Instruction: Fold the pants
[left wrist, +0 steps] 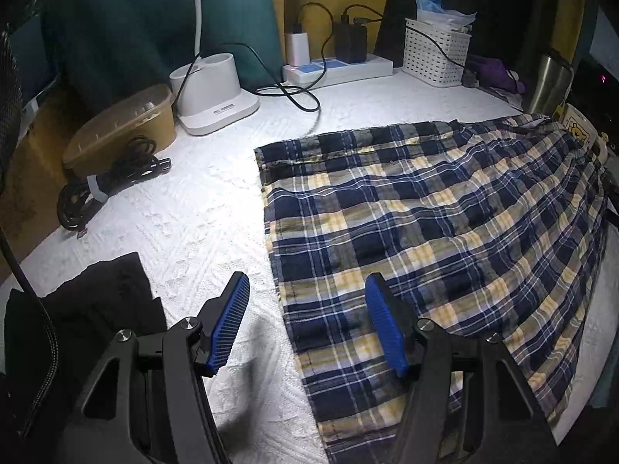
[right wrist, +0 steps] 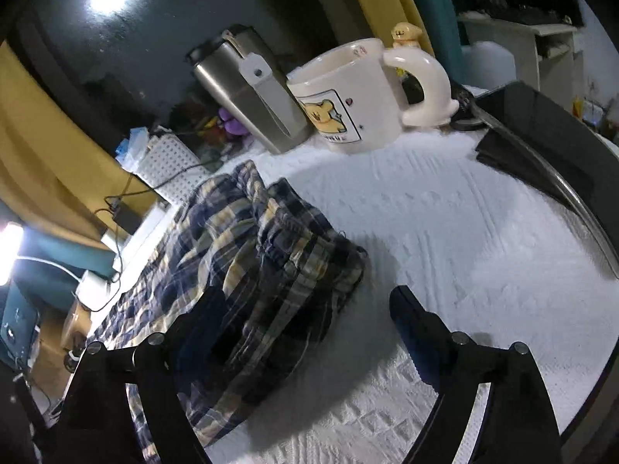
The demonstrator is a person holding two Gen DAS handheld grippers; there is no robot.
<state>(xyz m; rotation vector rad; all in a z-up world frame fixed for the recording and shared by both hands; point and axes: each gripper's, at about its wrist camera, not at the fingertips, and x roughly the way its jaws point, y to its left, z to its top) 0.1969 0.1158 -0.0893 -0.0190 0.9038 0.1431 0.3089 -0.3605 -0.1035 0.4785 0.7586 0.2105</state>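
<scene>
Navy, yellow and white plaid pants (left wrist: 425, 212) lie spread flat on a white textured cover (left wrist: 201, 232). My left gripper (left wrist: 307, 276) hovers open over their left edge. One blue pad (left wrist: 232, 317) is above the white cover and the other over the plaid, and neither presses on cloth. In the right wrist view the pants' bunched end (right wrist: 263, 239) lies rumpled on the cover (right wrist: 445, 232). My right gripper (right wrist: 307, 294) is open there, with its left finger over the plaid and its right finger (right wrist: 418, 328) over bare cover.
Along the back stand a white lamp base (left wrist: 211, 92), a brown lidded tub (left wrist: 123, 123), a coiled black cable (left wrist: 104, 178), a power strip (left wrist: 336, 67) and a white basket (left wrist: 435, 52). A cream mug (right wrist: 356, 96), a steel tumbler (right wrist: 251, 89) and a black device (right wrist: 541, 135) stand beyond the bunched end.
</scene>
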